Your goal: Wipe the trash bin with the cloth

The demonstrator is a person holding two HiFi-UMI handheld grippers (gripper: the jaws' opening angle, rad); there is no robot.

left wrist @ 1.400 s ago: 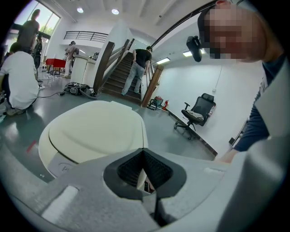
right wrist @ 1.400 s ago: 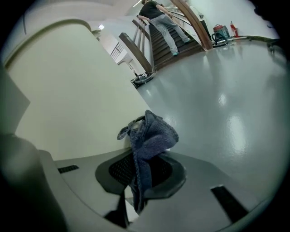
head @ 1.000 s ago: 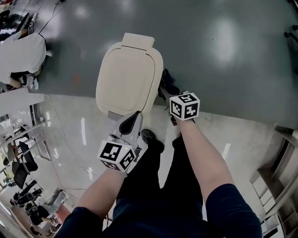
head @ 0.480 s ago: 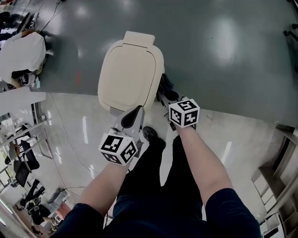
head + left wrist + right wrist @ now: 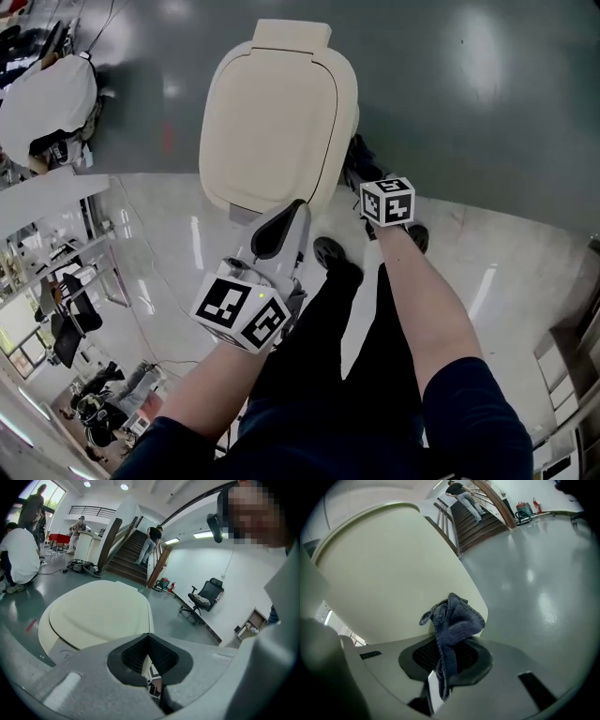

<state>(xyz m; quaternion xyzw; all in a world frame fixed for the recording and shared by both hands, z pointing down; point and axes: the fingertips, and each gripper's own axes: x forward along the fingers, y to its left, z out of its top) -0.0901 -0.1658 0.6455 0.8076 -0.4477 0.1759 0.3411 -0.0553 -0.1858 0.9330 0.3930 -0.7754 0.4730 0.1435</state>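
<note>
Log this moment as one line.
left tool: shut, empty | right tool: shut on cloth | cloth by trash bin side | lid closed

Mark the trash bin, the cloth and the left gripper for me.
trash bin (image 5: 272, 112): head view, centre of its top.
cloth (image 5: 454, 618): right gripper view, bunched part above the jaws.
left gripper (image 5: 149, 639): left gripper view, where its jaws meet.

The trash bin (image 5: 272, 122), cream and rounded, is seen upright on the floor with its lid shut. The cloth (image 5: 452, 620), dark blue-grey and crumpled, is pinched between the jaws of the right gripper (image 5: 443, 665), just beside the bin's side wall
</note>
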